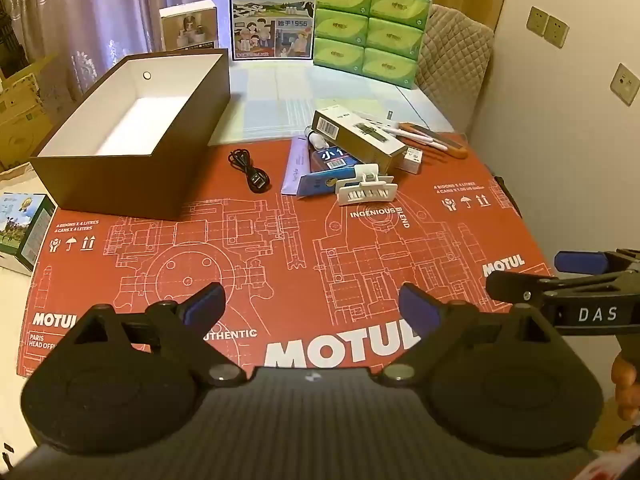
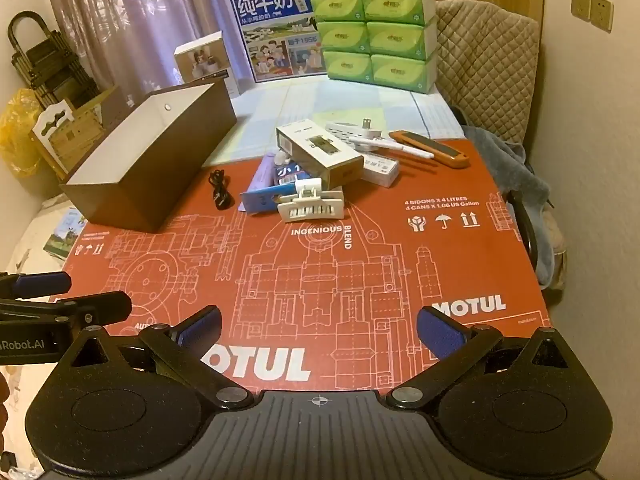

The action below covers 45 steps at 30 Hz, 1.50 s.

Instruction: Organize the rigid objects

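A brown open box [image 1: 132, 176] with a white, empty inside stands at the left of the red mat [image 1: 280, 264]; it also shows in the right wrist view [image 2: 152, 176]. A pile lies mid-mat: a gold-white carton [image 1: 360, 140], a blue tube box [image 1: 324, 172], a white clip holder [image 1: 366, 190], a black cable [image 1: 248, 170], white pens [image 1: 416, 138] and an orange case [image 1: 444, 140]. My left gripper [image 1: 312, 304] is open and empty, near the mat's front edge. My right gripper [image 2: 320, 328] is open and empty, beside it on the right.
A milk carton box [image 1: 272, 12] and a green tissue pack [image 1: 372, 28] stand at the table's back. A small picture box [image 1: 188, 26] stands behind the brown box. A padded chair [image 1: 456, 52] is at the back right. The wall is close on the right.
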Each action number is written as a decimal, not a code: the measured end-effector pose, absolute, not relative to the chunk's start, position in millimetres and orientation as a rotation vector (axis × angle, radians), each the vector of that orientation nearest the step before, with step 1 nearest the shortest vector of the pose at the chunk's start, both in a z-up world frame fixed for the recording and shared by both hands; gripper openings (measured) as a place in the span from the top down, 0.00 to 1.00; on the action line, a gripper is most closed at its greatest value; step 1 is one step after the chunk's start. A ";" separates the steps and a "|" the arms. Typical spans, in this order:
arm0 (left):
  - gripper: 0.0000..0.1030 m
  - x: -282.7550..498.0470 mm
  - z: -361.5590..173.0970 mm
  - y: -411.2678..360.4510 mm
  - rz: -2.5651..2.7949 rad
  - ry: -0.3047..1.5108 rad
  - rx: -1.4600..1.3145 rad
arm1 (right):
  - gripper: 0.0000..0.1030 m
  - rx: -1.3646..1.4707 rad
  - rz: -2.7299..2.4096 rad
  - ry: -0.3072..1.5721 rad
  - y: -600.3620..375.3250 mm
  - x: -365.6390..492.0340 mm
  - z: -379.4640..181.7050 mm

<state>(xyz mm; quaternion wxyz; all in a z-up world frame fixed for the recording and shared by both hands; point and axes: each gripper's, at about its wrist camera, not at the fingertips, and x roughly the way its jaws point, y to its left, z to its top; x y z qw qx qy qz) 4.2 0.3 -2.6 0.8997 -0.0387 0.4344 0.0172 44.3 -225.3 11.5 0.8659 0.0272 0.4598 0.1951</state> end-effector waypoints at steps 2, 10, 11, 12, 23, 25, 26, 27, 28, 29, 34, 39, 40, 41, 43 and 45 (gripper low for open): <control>0.11 4.6 -2.5 -0.8 0.035 0.901 -0.079 | 0.02 0.056 0.409 0.963 -225.4 44.2 11.6; 0.11 5.4 -2.7 -2.2 0.035 0.901 -0.078 | 0.02 0.057 0.410 0.963 -225.0 44.1 12.8; 0.11 5.6 -2.8 -2.3 0.036 0.902 -0.078 | 0.02 0.058 0.410 0.964 -224.8 44.2 13.1; 0.11 5.3 -2.5 -2.2 0.036 0.902 -0.078 | 0.02 0.057 0.410 0.963 -224.3 43.7 12.5; 0.11 6.3 -2.5 -3.5 0.035 0.902 -0.078 | 0.02 0.056 0.411 0.963 -223.8 44.9 13.6; 0.11 6.1 -2.6 -3.8 0.035 0.902 -0.077 | 0.02 0.057 0.412 0.964 -223.2 44.4 13.0; 0.11 5.9 -2.5 -3.8 0.036 0.902 -0.077 | 0.02 0.057 0.411 0.964 -222.9 44.4 13.0; 0.11 5.8 -2.5 -3.4 0.035 0.902 -0.078 | 0.02 0.057 0.411 0.964 -222.9 44.6 13.2; 0.11 6.1 -2.7 -3.7 0.035 0.902 -0.078 | 0.02 0.058 0.411 0.964 -222.7 44.4 13.2; 0.11 5.7 -2.4 -3.3 0.035 0.902 -0.077 | 0.02 0.058 0.411 0.964 -222.5 44.6 13.0; 0.11 5.5 -2.7 -3.4 0.035 0.902 -0.078 | 0.02 0.058 0.410 0.965 -222.1 45.7 12.9; 0.11 6.9 -3.7 -3.2 0.029 0.901 -0.078 | 0.02 0.058 0.409 0.964 -221.7 45.9 12.8; 0.11 8.0 -4.2 -1.6 0.027 0.901 -0.078 | 0.02 0.058 0.409 0.964 -221.8 45.8 13.0; 0.11 8.2 -4.6 -1.8 0.026 0.901 -0.079 | 0.02 0.058 0.409 0.964 -222.2 46.0 13.3; 0.11 9.3 -4.3 2.3 0.021 0.903 -0.078 | 0.02 0.058 0.410 0.965 -221.9 45.2 12.9; 0.11 10.3 -4.0 4.1 0.018 0.902 -0.078 | 0.02 0.058 0.408 0.965 -220.5 46.7 13.9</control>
